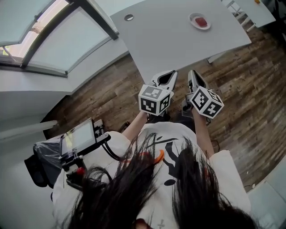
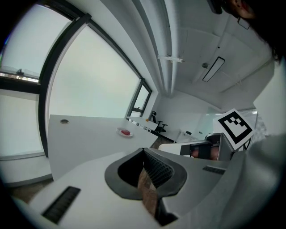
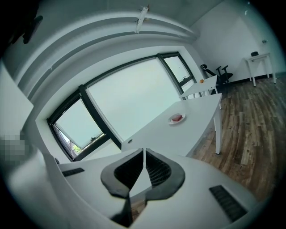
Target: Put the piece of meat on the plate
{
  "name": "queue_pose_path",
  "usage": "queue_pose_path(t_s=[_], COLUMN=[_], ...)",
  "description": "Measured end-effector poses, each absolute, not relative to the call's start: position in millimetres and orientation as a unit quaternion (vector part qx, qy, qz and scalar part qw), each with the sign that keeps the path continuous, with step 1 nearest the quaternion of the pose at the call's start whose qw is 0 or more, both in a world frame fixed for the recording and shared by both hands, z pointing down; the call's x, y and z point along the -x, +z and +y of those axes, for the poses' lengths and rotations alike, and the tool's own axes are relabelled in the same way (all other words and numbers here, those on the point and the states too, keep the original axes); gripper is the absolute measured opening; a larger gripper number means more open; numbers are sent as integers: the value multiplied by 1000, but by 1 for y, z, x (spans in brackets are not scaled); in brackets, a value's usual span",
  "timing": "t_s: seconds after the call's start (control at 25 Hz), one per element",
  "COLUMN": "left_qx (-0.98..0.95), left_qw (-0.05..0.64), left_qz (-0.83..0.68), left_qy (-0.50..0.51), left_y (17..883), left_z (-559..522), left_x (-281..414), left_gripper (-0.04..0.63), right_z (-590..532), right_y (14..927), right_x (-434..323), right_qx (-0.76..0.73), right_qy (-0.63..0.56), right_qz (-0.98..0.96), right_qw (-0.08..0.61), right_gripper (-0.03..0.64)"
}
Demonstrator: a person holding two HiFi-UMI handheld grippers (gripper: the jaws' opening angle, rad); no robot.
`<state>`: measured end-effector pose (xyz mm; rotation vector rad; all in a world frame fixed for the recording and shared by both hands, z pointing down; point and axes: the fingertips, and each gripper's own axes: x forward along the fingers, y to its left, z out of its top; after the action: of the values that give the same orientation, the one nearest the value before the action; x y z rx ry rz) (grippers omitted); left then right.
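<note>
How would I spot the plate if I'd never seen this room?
Find the big white table beside the windows. Near its far end sits a small round plate. Unlike the grey cable hole elsewhere on the tabletop, it holds a red piece of meat.

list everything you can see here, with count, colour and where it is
table: 1, white, ahead of the person
plate: 1, white, far part of the table
piece of meat: 1, red, on the plate
round grommet: 1, grey, in the table top, left of the plate
windows: several, dark frames, left of the table
floor: 1, brown wood planks
second table: 1, white, beyond the first
screen: 1, black frame, at the person's left
shirt: 1, white with black print
hair: dark, bottom of head view
marker cubes: 2, black and white, one per gripper
left tongs: 1, white, black pads, shut, empty
right tongs: 1, same, shut, empty
</note>
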<state>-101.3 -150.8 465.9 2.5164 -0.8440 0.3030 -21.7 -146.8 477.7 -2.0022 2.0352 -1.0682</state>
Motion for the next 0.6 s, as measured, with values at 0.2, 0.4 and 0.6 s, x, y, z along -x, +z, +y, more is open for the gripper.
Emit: queue_pose_path(t_s=[0.2,0.4,0.6], left_qx=[-916,-915,-911], left_qw=[242,242,256], left_qz=[-299,-305,-305], left_qy=[111,103,109], left_y=[471,467,472], left_z=[-135,-90,-80], left_x=[97,77,78], left_gripper=[6,6,6], right_z=[-120,-64,-54], right_y=[487,484,487], right_x=[18,-3,-6], right_qx=[667,669,672], right_qy=[-357,-352,-358], right_qz=[653,653,647], right_qw=[36,37,31], right_gripper=[25,25,25])
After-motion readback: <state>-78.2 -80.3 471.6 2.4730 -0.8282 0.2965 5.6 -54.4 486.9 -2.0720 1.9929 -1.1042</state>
